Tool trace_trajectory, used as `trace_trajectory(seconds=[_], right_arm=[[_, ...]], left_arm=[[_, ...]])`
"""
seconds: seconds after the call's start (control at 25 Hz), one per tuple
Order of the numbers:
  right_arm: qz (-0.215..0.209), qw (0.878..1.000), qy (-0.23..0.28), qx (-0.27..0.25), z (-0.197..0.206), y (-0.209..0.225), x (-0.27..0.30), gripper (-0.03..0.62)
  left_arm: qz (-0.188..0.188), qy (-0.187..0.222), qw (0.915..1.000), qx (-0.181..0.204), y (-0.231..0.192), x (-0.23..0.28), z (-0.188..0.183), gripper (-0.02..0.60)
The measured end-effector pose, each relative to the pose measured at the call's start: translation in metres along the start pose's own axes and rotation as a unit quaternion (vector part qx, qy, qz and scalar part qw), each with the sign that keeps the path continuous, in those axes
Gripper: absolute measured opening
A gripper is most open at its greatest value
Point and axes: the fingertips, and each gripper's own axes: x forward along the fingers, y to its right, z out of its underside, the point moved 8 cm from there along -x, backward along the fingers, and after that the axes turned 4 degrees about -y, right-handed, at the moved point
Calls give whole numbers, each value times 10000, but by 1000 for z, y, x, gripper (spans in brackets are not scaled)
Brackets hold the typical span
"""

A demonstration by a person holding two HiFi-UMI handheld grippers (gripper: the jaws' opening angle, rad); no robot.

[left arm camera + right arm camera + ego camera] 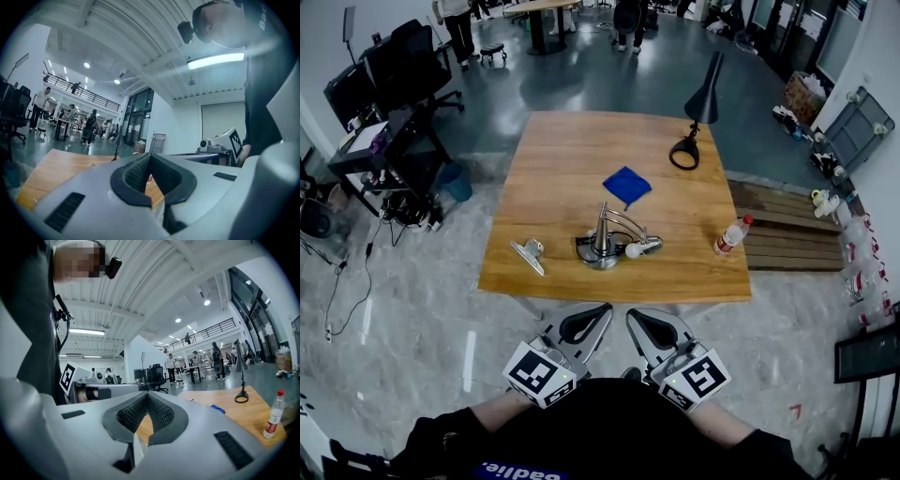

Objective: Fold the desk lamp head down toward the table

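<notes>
A black desk lamp stands at the table's far right, its cone head raised above a ring base. It also shows in the right gripper view as the lamp, and small and far off in the left gripper view as the lamp. A silver lamp-like object with a bulb lies at the table's middle. My left gripper and right gripper are side by side just short of the table's near edge, both shut and empty. Each own view shows the jaws closed: left gripper, right gripper.
On the wooden table lie a blue cloth, a metal clip at the near left and a red-capped bottle at the near right. Office chairs and a cart stand at the left, and people walk in the background.
</notes>
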Motion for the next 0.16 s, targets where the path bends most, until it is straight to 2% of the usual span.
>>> trace_trajectory(seconds=[0.16], right_arm=[[32, 10000, -4, 2, 0, 0, -1, 5]], left_arm=[[18, 0, 10000, 5, 1, 1, -1, 8]])
